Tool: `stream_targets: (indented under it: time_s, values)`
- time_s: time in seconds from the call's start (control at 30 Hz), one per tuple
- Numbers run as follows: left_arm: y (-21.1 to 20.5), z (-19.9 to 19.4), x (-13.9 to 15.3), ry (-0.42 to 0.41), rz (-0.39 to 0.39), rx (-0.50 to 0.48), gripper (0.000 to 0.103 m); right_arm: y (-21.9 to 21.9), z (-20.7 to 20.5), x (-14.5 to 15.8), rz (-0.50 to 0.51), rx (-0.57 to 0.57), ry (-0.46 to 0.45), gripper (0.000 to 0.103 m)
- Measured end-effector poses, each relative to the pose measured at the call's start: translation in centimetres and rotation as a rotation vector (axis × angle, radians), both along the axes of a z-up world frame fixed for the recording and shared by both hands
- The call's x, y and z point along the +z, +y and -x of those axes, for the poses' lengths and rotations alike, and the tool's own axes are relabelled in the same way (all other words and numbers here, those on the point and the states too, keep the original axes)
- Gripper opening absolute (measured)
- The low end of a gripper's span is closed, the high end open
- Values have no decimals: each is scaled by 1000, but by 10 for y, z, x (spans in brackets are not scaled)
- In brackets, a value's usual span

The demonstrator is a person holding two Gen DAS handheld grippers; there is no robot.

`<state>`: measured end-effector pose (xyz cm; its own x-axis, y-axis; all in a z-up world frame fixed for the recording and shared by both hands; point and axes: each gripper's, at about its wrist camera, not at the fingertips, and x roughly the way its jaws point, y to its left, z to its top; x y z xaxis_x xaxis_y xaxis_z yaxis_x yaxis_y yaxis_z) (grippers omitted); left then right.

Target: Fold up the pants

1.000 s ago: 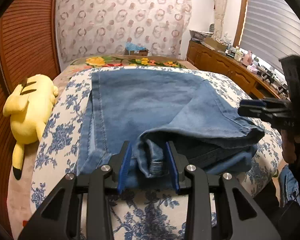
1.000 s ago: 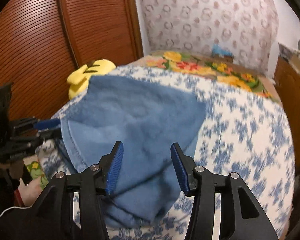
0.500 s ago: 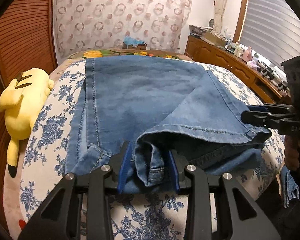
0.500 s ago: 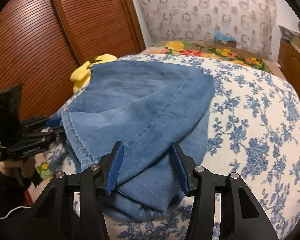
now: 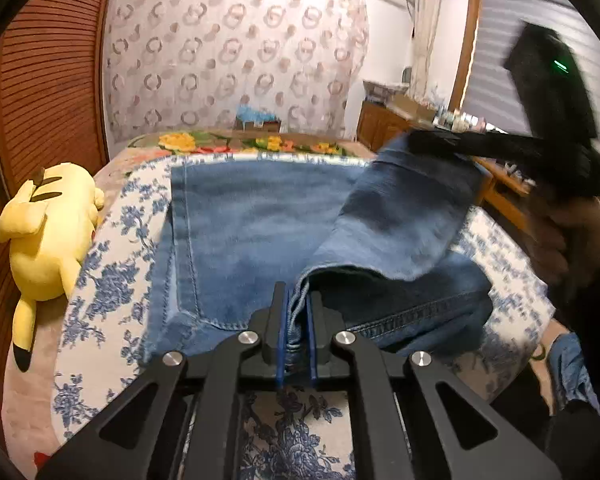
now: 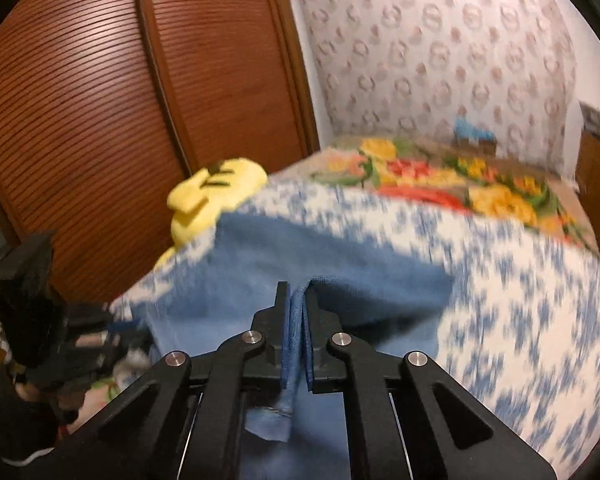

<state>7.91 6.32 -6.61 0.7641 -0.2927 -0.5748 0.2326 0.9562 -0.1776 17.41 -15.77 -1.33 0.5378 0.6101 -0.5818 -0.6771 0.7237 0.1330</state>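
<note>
Denim clenched in both jaws: my left gripper (image 5: 296, 320) and right gripper (image 6: 298, 320) each pinch the jeans (image 5: 240, 232).
I'd lift both evenly, carrying the edge beyond the jaws across the bed (image 5: 100, 300).

Your right gripper (image 5: 432, 142) is smeared by blur at the bed's (image 5: 100, 288) right edge, so its hold on the pants (image 5: 240, 232) cannot be read there. In the right wrist view the bedspread (image 6: 520, 300) blurs, and the plush toy (image 6: 212, 196) is half hidden behind the bed's left edge.
</note>
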Motion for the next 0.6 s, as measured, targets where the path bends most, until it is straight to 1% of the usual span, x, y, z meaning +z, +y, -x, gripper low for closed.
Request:
stream_targets:
  time_s: [0.07,0.13,0.23,0.33,0.4,0.5,0.57,0.6]
  values:
    - [4,5,5,-14,3,4,5,22,-14,13,16,19,-19,3]
    - [11,8,8,-19,8,17,5,39,-25,18,20,31,-18,3]
    - [21,9,6,-11,17,40,5,67,-44,15,52,33,-11,3]
    - [27,3,-6,32,9,55,5,93,-65,0,103,26,6,2]
    - [30,-1,-17,58,4,59,5,108,-79,-18,133,16,42,3]
    - [31,-4,-29,84,4,59,5,118,-87,-38,171,16,78,3]
    - [30,-4,-32,90,9,55,5,118,-85,-41,187,12,65,9]
    - [30,-4,-32,90,10,54,6,116,-83,-40,182,9,52,19]
